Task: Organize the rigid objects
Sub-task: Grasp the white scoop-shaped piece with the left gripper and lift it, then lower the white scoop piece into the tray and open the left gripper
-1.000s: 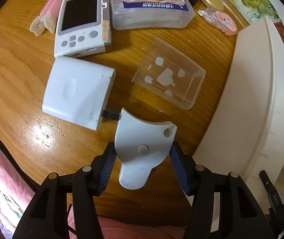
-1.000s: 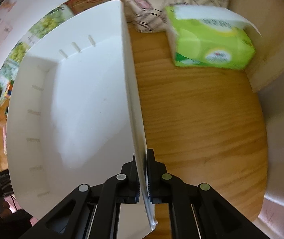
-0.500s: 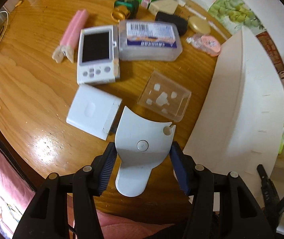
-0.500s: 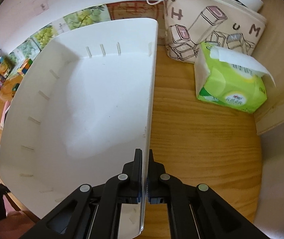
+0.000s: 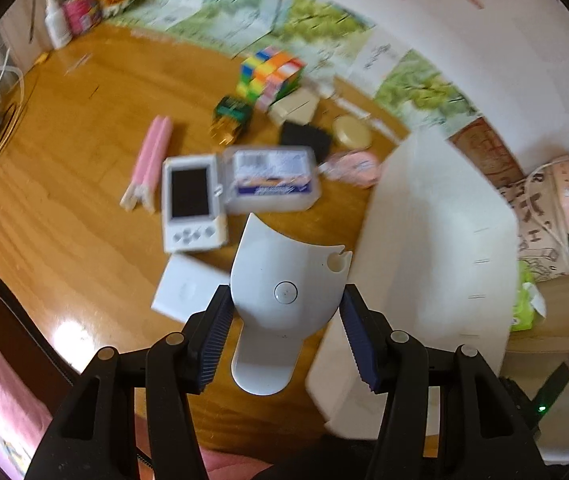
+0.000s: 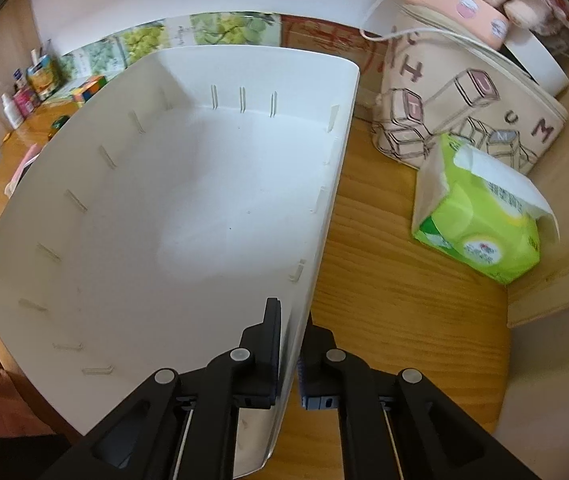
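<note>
The white bin [image 6: 188, 208] stands open-topped with nothing visible inside; only short ribs line its walls, so its floor offers free room from above. Left of it, in the left wrist view, the wooden table [image 5: 64, 184] is crowded: a handheld game console [image 5: 192, 204], a clear plastic box [image 5: 272, 180], a white adapter [image 5: 188, 290], pink tubes [image 5: 150, 160] and a puzzle cube [image 5: 272, 74] lie close together. Bare wood stretches further left. Right of the bin, a green tissue pack [image 6: 480, 216] and a printed pouch [image 6: 460, 108] narrow the passage.

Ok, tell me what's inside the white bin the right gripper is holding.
Nothing shows inside the white bin: only its bare floor and ribbed walls. The right gripper, clamped on the near wall, covers a small strip of that wall and the floor below it.
</note>
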